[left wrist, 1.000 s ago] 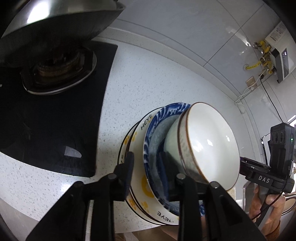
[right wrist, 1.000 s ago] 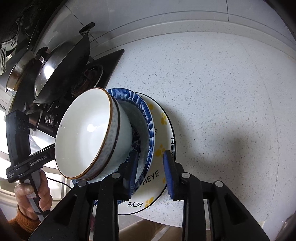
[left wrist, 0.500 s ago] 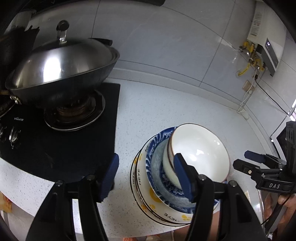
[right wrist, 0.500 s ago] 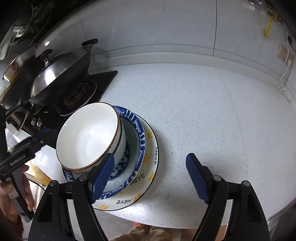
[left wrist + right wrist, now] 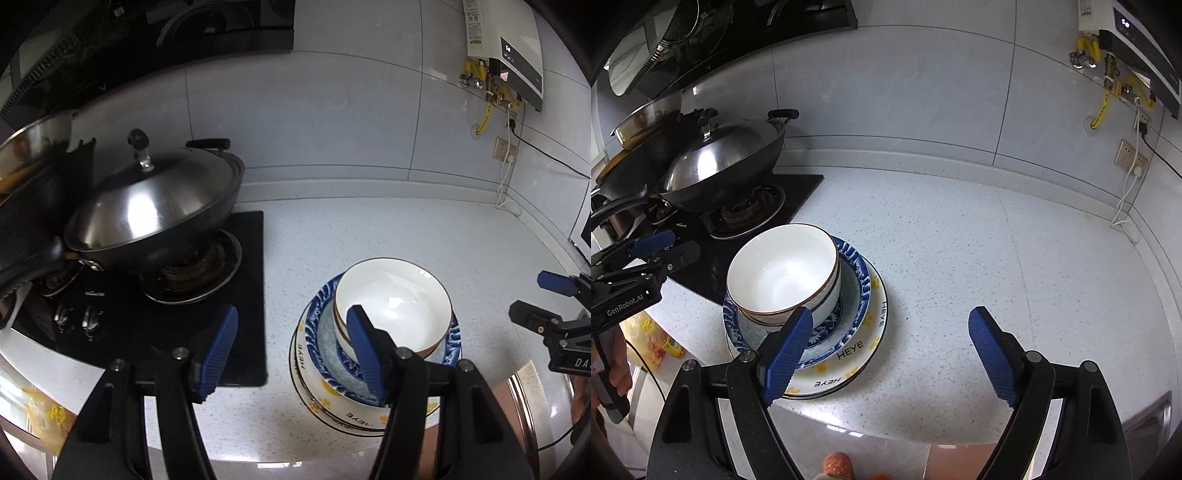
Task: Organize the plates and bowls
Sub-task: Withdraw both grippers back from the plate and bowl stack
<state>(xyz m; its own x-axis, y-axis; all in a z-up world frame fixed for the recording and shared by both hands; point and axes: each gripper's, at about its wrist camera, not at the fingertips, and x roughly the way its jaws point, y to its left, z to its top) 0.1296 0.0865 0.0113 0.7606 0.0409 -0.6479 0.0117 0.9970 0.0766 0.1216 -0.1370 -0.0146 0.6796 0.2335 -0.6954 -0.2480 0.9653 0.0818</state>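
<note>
A white bowl with a brown rim stands in a blue patterned dish on white HEYE plates with yellow marks, stacked on the speckled counter. The stack shows in the right wrist view too: bowl, blue dish, plates. My left gripper is open and empty, raised above and left of the stack. My right gripper is open and empty, raised above and right of the stack. Each gripper shows at the edge of the other's view.
A lidded steel wok sits on the black gas hob left of the stack. The white counter runs right to a tiled wall with a socket and cable. The counter's front edge is just below the plates.
Both grippers were shut on the stack's rim a second ago. They have opened and pulled back and up, away from the stack. The stack rests on the counter.
</note>
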